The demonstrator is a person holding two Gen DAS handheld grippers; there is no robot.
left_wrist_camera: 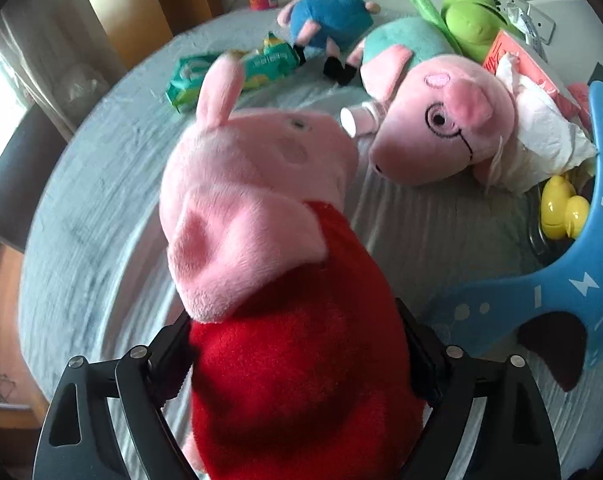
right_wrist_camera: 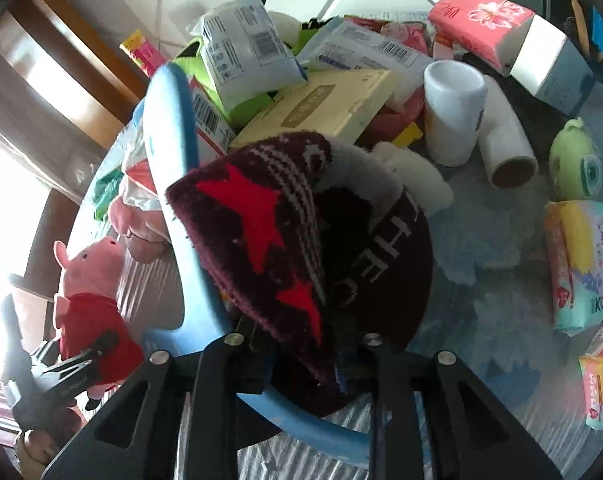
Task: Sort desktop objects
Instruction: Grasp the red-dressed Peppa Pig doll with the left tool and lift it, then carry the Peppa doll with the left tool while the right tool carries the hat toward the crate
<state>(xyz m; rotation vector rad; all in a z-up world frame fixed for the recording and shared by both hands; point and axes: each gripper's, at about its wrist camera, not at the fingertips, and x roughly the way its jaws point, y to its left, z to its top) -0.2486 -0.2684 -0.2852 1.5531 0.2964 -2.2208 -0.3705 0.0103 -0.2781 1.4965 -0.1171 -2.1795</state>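
A pig plush in a red dress point(left_wrist_camera: 261, 220) stands upright between the fingers of my left gripper point(left_wrist_camera: 297, 352). The jaws are wide and flank its red body without visibly squeezing it. The right wrist view shows the same plush point(right_wrist_camera: 89, 280) and left gripper point(right_wrist_camera: 81, 360) at the far left, beside the blue basket point(right_wrist_camera: 173, 120). A dark maroon knit hat with red stars point(right_wrist_camera: 269, 220) is draped over my right gripper point(right_wrist_camera: 305, 344) and rests on the basket's near rim. It hides the fingertips, so their grip is unclear.
On the grey cloth lie a large pig plush point(left_wrist_camera: 441, 128), a blue-dressed pig point(left_wrist_camera: 329, 12), a green wipes pack point(left_wrist_camera: 237, 72) and a yellow duck point(left_wrist_camera: 561, 208). The basket holds packets and a yellow box point(right_wrist_camera: 321, 108). A white cup point(right_wrist_camera: 453, 112), tube point(right_wrist_camera: 505, 140) and Kotex pack point(right_wrist_camera: 585, 264) lie to its right.
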